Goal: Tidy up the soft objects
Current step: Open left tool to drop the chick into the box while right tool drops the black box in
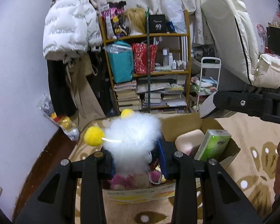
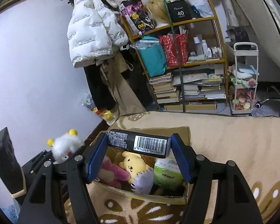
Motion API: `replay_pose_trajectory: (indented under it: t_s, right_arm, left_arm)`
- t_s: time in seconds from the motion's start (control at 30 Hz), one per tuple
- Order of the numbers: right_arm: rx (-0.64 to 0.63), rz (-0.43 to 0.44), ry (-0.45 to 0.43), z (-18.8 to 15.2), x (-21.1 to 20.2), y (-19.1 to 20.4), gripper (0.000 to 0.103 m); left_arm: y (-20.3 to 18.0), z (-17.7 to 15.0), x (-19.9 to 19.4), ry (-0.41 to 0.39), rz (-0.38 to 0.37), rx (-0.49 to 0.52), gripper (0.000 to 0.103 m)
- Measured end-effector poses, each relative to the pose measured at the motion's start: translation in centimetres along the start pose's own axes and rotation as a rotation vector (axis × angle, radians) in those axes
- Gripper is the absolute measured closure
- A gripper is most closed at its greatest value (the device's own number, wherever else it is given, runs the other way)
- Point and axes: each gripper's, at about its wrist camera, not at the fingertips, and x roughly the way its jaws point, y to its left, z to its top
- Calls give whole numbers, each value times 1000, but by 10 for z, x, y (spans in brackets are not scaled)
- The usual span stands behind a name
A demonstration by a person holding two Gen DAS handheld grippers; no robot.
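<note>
Two grippers work above one cardboard box (image 2: pixel 184 130) on a patterned blanket (image 2: pixel 233 140). Left gripper (image 1: pixel 138 160): jaws clenched on a white fluffy plush (image 1: pixel 134 130) with two yellow pompoms. Right gripper (image 2: pixel 138 155): jaws grasping a black barcoded pack (image 2: pixel 140 142). Only the right view shows the box's yellow plush (image 2: pixel 132 165), pink plush (image 2: pixel 112 171) and green tissue pack (image 2: pixel 167 173) together.

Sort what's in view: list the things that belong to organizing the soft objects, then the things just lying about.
Part of the job:
- white fluffy toy in the left gripper
- black tube in the right gripper
- cardboard box
- yellow plush, pink plush, green tissue pack inside it

Just lying about:
- bookshelf
- white puffer jacket
- white cart
</note>
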Motion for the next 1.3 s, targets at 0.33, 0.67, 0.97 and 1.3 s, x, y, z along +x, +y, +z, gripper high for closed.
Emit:
replay_pose_trajectory:
  t_s: [0.33,0.67,0.97,1.3]
  right_arm:
    - [7,31,65,-13,22,3,29]
    - [17,29,89,-13,24,-2,28]
    - [6,31,86,-13,17,2,16]
    - [-49,-27,27,-13,-23,13,1]
  left_arm:
    - [8,-11,18,64,-32,-55,65]
    - [12,-14,12,62,-2,-65,35]
    - [13,-15,-5,56,49,-41,22]
    - [30,-15,-40,48,150,-91,5]
